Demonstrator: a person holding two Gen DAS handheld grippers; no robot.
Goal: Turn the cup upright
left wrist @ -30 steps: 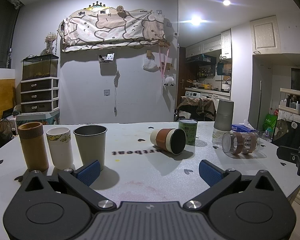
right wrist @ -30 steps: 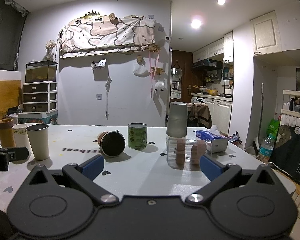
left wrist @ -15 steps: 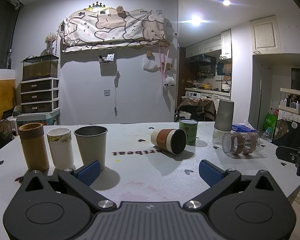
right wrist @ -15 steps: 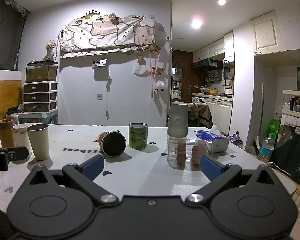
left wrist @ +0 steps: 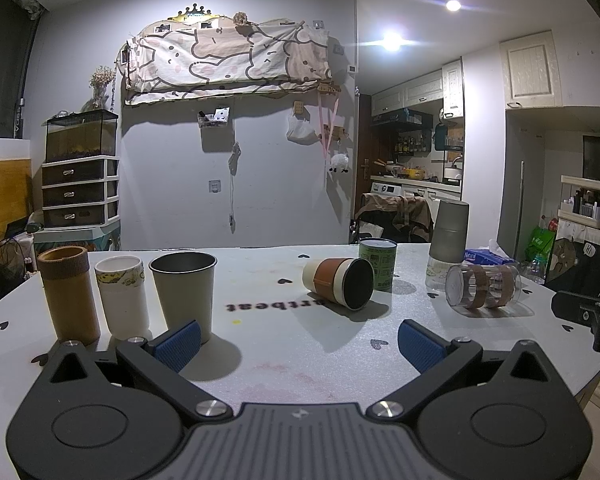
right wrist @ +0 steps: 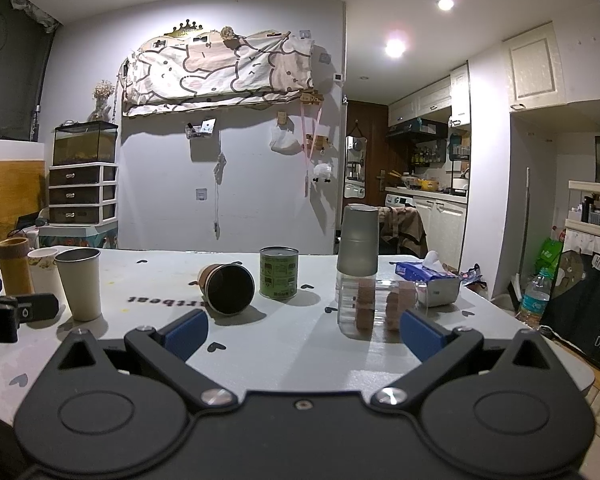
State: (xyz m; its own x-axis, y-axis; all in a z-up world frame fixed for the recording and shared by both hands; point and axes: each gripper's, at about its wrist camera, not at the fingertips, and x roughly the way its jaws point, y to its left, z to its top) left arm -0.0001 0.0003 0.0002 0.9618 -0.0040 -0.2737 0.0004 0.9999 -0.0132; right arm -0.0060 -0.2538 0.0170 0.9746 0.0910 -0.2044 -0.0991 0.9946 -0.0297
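A cream cup with a brown sleeve (left wrist: 338,282) lies on its side mid-table, its dark mouth facing me; it also shows in the right wrist view (right wrist: 228,288). A clear glass with brown bands (left wrist: 482,291) lies on its side at the right, seen end-on in the right wrist view (right wrist: 376,306). My left gripper (left wrist: 298,344) is open and empty, low over the table's near edge, short of the cups. My right gripper (right wrist: 304,334) is open and empty, just in front of the clear glass.
Three upright cups stand at the left: brown (left wrist: 68,292), white (left wrist: 122,296), grey metal (left wrist: 184,292). A green can (left wrist: 378,262), a grey upturned cup on a bottle (left wrist: 448,240) and a tissue pack (right wrist: 428,280) stand behind. The table's right edge (left wrist: 580,372) is close.
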